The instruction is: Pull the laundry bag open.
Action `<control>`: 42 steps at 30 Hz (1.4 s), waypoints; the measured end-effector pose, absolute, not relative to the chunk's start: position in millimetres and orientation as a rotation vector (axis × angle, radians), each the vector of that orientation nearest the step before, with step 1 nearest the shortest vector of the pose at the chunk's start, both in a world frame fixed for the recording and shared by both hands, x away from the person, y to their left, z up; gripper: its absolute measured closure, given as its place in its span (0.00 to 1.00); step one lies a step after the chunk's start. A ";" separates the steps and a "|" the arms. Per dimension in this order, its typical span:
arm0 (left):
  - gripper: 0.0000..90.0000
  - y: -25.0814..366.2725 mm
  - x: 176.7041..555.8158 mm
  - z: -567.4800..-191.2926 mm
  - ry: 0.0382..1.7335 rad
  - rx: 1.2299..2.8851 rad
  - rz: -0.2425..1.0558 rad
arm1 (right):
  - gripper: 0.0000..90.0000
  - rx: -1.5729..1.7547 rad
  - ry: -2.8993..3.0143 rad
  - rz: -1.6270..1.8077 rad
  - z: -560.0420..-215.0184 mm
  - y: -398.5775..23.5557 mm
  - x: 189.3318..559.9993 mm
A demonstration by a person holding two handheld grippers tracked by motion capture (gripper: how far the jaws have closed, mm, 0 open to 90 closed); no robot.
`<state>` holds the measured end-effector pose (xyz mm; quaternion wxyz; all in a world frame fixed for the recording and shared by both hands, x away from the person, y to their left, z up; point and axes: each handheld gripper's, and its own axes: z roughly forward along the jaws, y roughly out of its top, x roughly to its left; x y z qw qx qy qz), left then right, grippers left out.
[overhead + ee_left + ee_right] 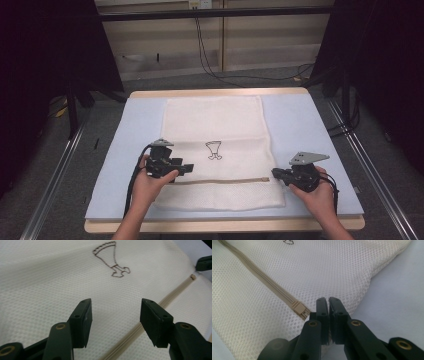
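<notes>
Left hand-held gripper point(113, 322) gapes; right hand-held gripper point(328, 312) is pinched together. Mesh bag point(220, 150) lies lengthwise away, zipper point(225, 181) crosswise.

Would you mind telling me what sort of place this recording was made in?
Probably a lab or recording workspace, not a home. A white mesh laundry bag lies on a padded blue table mat, metal rails flank the table, black curtains hang at both sides, and cables trail across the grey carpet.
</notes>
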<state>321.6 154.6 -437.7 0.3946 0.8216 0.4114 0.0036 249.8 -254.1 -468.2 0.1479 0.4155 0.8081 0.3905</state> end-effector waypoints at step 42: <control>0.81 -19.5 311.4 -472.7 1.062 2.027 -0.467 | 1.00 1.053 2.387 1.055 -481.0 -248.5 240.0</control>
